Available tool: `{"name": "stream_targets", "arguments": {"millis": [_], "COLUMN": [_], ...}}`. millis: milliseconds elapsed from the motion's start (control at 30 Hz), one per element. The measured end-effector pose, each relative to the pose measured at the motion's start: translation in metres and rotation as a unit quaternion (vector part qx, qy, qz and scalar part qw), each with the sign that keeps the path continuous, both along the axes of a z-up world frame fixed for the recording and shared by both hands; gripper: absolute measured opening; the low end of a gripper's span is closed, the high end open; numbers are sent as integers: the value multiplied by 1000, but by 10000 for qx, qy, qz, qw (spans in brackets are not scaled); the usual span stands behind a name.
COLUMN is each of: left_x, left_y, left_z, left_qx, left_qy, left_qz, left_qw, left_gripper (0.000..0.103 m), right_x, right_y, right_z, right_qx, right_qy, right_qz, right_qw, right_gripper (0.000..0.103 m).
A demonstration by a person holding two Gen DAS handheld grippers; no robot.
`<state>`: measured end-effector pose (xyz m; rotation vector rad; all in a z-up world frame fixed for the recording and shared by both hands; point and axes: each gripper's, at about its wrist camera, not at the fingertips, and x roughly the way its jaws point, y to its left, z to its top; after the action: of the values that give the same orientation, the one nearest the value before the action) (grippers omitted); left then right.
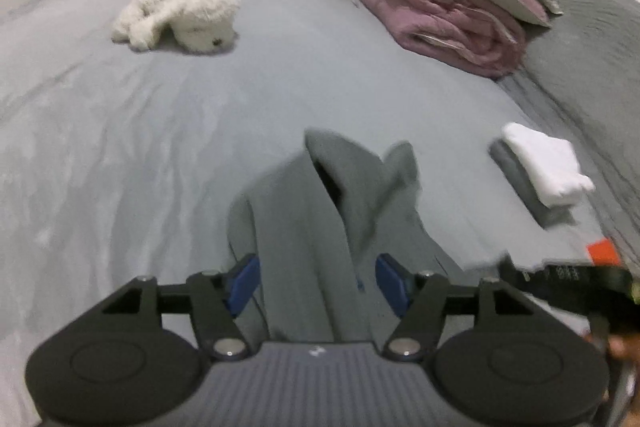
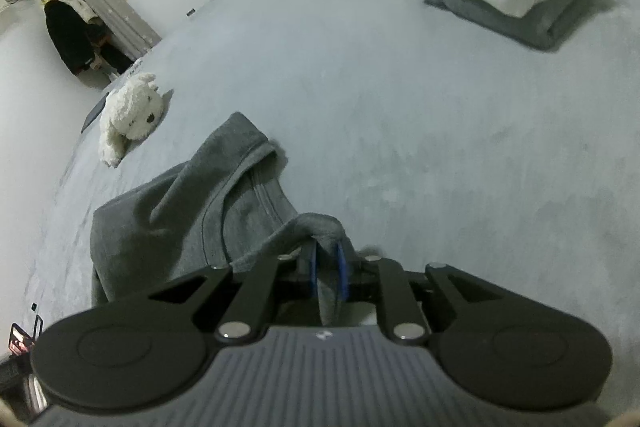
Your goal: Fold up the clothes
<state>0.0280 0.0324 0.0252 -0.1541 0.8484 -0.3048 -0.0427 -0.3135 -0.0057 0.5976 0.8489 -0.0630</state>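
Right gripper (image 2: 328, 269) pinches crumpled grey cotton sweatshirt (image 2: 192, 211) at lower centre; left gripper (image 1: 318, 277) gapes empty; thin bite may slip.

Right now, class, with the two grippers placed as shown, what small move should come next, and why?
Probably close the left gripper on the grey garment. Its jaws stand open with cloth between them, while the right gripper already pinches an edge; the fold likely needs both holds.

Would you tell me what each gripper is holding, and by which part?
The right tongs pinch a bunched fold at the edge of the grey cotton garment. The left tongs are open, straddling it.
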Motion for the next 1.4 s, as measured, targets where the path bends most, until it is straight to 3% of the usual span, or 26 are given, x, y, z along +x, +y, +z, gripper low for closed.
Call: {"name": "stream_targets", "arguments": {"millis": [33, 100, 267, 400, 500, 600, 667, 733, 767, 867, 967, 1167, 1400], "left_x": [10, 27, 71, 108, 124, 139, 145, 149, 149, 148, 144, 132, 107], "left_y": [-3, -8, -34, -56, -65, -72, -73, -72, -70, -62, -52, -10, 57], "left_z": [3, 8, 11, -4, -16, -29, -34, -36, -36, -33, -28, -13, -1], "left_qx": [45, 101, 512, 611, 624, 594, 500, 380, 306, 100, 12, -158, -227], "left_qy": [-2, -40, -143, 263, 469, 702, 822, 875, 850, 697, 476, -82, -594], "left_qz": [36, 69, 155, 68, 43, 32, 63, 110, 161, 360, 572, 1155, 1930], "left_qw": [10000, 9999, 9985, 9978, 9969, 9958, 9953, 9954, 9958, 9969, 9972, 9932, 9791], "left_gripper": [66, 66, 66, 63, 54, 39, 24, 17, 11, 6, 5, 4, 4], "right_x": [0, 1, 0, 1, 2, 5, 8, 10, 11, 12, 10, 5, 8], "right_y": [0, 0, -2, -1, 0, 3, 5, 6, 7, 10, 12, 19, 33], "right_z": [-1, -3, -7, -9, -11, -16, -20, -23, -24, -23, -22, -13, 4], "right_qx": [37, 112, 235, 303, 328, 375, 445, 516, 535, 506, 488, 143, -225], "right_qy": [33, 100, 169, 207, 229, 349, 395, 441, 460, 429, 376, 52, -552], "right_qz": [-5, -15, 17, 97, 155, 251, 322, 392, 423, 501, 513, 301, 198], "right_qw": [10000, 9999, 9996, 9993, 9991, 9984, 9977, 9969, 9966, 9965, 9968, 9994, 9980], "right_gripper": [20, 40, 41, 41, 41, 41, 41, 41, 41, 20, 14, 10, 8]}}
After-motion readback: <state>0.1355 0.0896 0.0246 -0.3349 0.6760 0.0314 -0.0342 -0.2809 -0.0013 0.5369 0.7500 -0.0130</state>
